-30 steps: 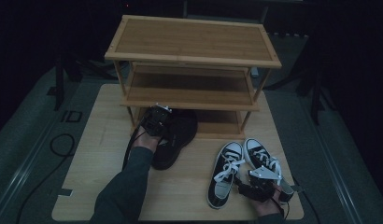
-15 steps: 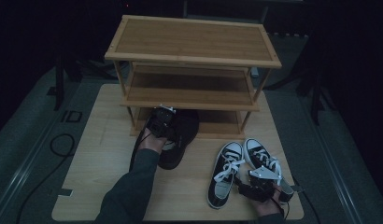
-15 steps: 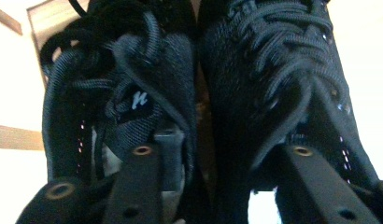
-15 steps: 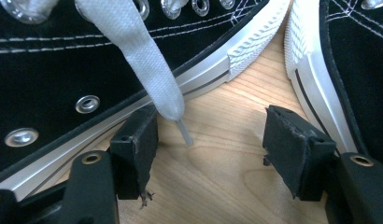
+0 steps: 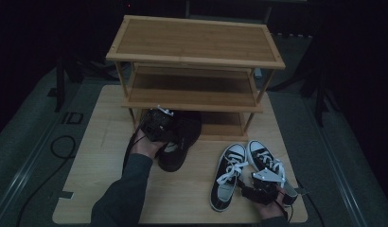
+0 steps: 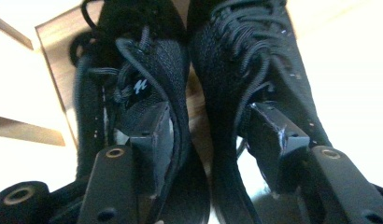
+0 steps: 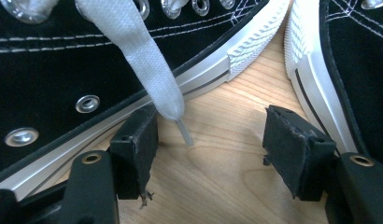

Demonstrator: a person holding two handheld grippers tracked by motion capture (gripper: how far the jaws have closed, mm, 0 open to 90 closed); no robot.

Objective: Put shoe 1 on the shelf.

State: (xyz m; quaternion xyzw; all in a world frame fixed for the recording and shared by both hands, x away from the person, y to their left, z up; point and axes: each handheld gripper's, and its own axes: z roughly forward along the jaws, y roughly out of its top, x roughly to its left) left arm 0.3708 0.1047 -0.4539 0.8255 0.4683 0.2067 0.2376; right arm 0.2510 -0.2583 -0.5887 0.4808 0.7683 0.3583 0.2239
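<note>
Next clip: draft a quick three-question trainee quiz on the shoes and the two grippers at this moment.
1. True or false: the right gripper is clamped on a white lace.
2. What does the left gripper grip? A) one black shoe; B) the inner sides of both black shoes; C) the shelf.
3. Fill in: the black-and-white sneakers lie on the ____.

Key: 1. False; its jaws stand open over bare board between the sneakers. 2. B. 3. Board.

black shoes (image 5: 180, 137), black-and-white sneakers (image 5: 246, 170) — white laces (image 7: 133, 51)
</note>
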